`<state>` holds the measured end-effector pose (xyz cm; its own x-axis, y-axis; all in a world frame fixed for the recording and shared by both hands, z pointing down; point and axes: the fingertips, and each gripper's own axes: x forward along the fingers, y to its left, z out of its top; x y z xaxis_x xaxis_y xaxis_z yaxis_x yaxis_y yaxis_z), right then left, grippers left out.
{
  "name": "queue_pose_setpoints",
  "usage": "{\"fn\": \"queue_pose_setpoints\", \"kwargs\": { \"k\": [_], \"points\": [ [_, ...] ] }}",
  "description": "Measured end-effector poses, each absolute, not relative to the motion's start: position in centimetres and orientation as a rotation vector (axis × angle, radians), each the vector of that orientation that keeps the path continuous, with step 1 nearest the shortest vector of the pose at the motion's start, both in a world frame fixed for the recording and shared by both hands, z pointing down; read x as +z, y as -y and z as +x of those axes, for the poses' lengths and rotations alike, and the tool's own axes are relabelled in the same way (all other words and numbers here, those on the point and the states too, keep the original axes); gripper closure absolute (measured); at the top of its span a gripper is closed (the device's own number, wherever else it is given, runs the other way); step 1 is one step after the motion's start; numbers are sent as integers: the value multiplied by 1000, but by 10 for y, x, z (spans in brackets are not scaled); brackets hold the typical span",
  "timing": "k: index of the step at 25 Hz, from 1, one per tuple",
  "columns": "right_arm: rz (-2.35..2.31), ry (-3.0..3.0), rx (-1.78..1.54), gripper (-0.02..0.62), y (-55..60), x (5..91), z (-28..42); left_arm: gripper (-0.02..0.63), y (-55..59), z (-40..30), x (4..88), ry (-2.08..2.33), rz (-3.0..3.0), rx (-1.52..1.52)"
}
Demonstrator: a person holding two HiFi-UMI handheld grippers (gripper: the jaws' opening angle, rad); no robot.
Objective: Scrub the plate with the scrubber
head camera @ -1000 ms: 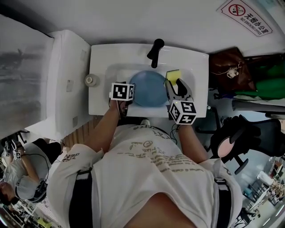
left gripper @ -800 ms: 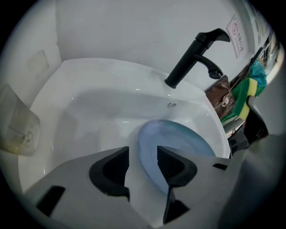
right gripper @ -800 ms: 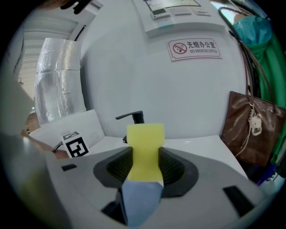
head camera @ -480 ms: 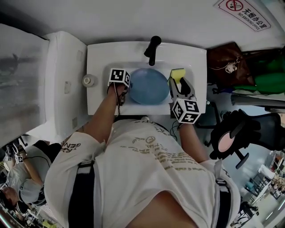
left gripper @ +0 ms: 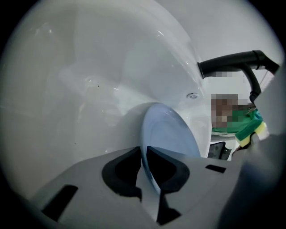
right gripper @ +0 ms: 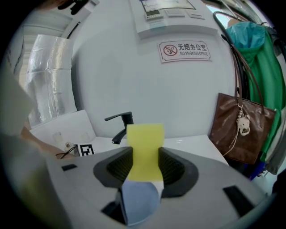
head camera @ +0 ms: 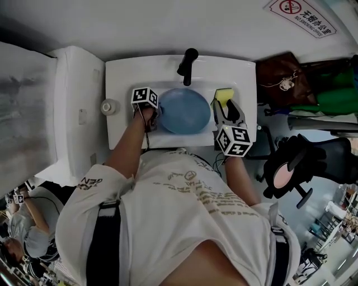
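Our left gripper [left gripper: 143, 154], jaws just now closing in, pinches the rim of the blue plate [head camera: 184, 110] in the sink [head camera: 126, 78], our right gripper [head camera: 225, 109] clamps the yellow scrubber [right gripper: 145, 147] beside it, and hard scrubbing could lever that thin rim free.

- Black faucet [head camera: 187, 66] at the rear rim of the white sink [head camera: 124, 75].
- Small round pot [head camera: 108, 106] on the sink's left ledge.
- Brown handbag [head camera: 279, 81] right of the sink.
- No-smoking sign [head camera: 302, 13] on the wall.
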<state>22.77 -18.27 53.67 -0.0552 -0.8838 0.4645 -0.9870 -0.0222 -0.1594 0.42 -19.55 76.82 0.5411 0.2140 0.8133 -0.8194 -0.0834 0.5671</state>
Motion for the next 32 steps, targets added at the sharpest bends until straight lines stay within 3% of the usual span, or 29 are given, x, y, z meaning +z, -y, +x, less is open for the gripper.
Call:
{"fn": "queue_pose_setpoints", "kwargs": {
  "k": [24, 32],
  "points": [
    [1610, 2021, 749, 411, 177, 576, 177, 568, 205, 5, 705, 650, 1508, 651],
    [1117, 2001, 362, 411, 183, 595, 112, 568, 195, 18, 683, 604, 1570, 617]
  ]
}}
